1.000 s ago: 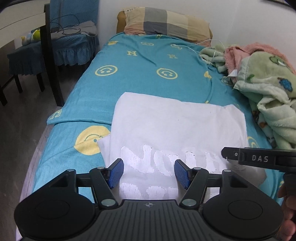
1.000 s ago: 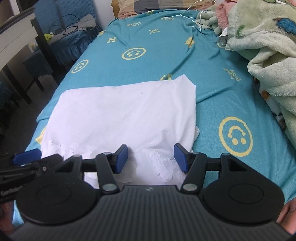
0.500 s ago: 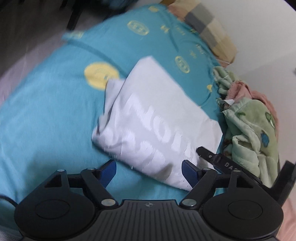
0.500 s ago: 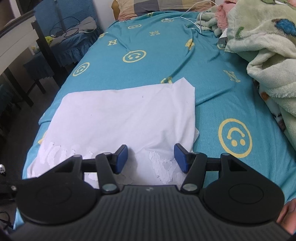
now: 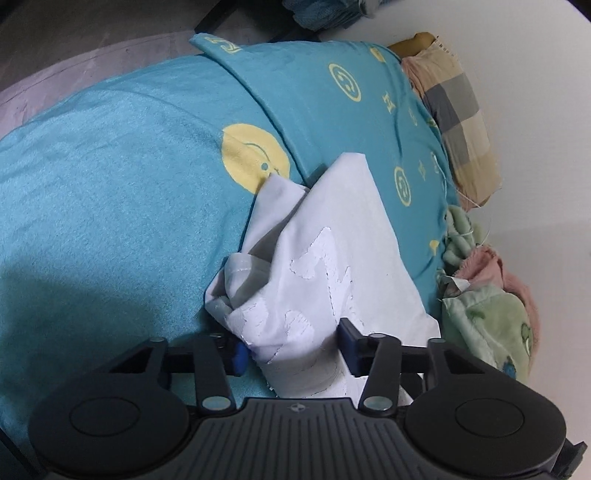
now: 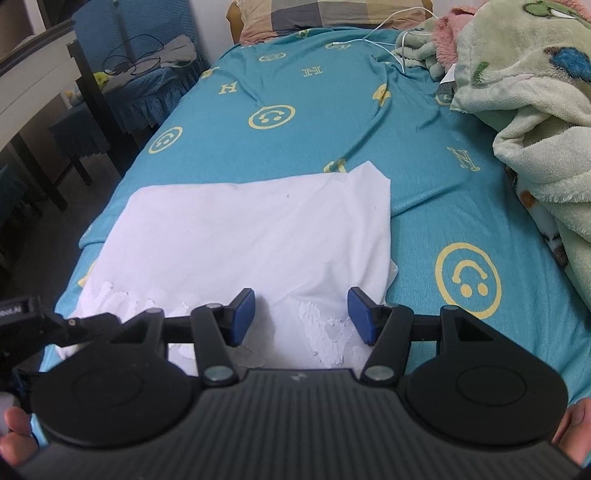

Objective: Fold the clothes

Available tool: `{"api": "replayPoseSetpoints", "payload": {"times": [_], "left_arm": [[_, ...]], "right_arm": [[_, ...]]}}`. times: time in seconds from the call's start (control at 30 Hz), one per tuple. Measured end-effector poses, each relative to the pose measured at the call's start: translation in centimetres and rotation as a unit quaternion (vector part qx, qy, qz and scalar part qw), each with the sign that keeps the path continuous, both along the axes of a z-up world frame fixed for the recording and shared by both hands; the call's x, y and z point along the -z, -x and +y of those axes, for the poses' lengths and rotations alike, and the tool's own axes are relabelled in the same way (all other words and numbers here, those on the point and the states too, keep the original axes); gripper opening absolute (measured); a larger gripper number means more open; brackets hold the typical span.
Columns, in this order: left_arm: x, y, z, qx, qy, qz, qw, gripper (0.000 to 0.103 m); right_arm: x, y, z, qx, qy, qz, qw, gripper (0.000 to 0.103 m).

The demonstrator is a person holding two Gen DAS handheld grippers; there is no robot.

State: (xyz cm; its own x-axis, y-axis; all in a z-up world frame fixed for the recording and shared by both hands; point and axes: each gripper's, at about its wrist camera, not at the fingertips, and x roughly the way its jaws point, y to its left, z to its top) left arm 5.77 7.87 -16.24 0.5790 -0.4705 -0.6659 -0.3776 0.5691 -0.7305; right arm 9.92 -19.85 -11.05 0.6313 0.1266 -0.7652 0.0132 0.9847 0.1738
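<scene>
A white T-shirt (image 6: 258, 236) with white lettering lies folded on the teal bed sheet (image 6: 295, 122). In the left wrist view the shirt (image 5: 332, 240) has its near left corner bunched up between the jaws of my left gripper (image 5: 293, 350), which is open around the cloth. My right gripper (image 6: 301, 314) is open over the shirt's near edge, right of centre, holding nothing. The left gripper also shows at the left edge of the right wrist view (image 6: 55, 325).
A green plush blanket (image 6: 535, 92) is heaped along the bed's right side. A checked pillow (image 6: 325, 14) lies at the head. A white cable (image 6: 388, 33) runs across the sheet. A dark table leg (image 6: 96, 107) and blue chair (image 6: 140, 66) stand left.
My left gripper swung to the shirt's left end and tilted, and now straddles its bunched corner. The right gripper drew back slightly and stayed open.
</scene>
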Motion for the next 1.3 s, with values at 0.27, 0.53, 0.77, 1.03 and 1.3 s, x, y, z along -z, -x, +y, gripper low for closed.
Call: {"api": "replayPoseSetpoints", "payload": {"times": [0.27,0.53,0.77,1.03,1.3], "left_arm": [[-2.0,-0.3,-0.7,0.0,0.006,-0.056,0.9984,0.021],[-2.5,-0.7,0.5,-0.014,0.052,-0.074,0.9958,0.019],[-2.1,-0.9,1.5,-0.019,0.076,-0.076,0.9941,0.019],[-2.1,-1.6,1.8,-0.013,0.073,-0.082,0.9939,0.019],[-3.7,-0.6,1.9,-0.014,0.075,-0.071,0.9946,0.018]], "right_arm": [[-3.4,2.5,-1.4,-0.021,-0.263,-0.026,0.964,0.059],[4.2,4.2,0.8,0.046,-0.513,0.164,0.841,0.061],[7.5,4.5,-0.1,0.149,-0.557,0.161,0.801,0.078],[7.4,5.3,-3.5,0.277,-0.501,0.08,0.816,0.079],[6.3,4.4,-3.3,0.272,-0.449,0.044,0.85,0.037]]}}
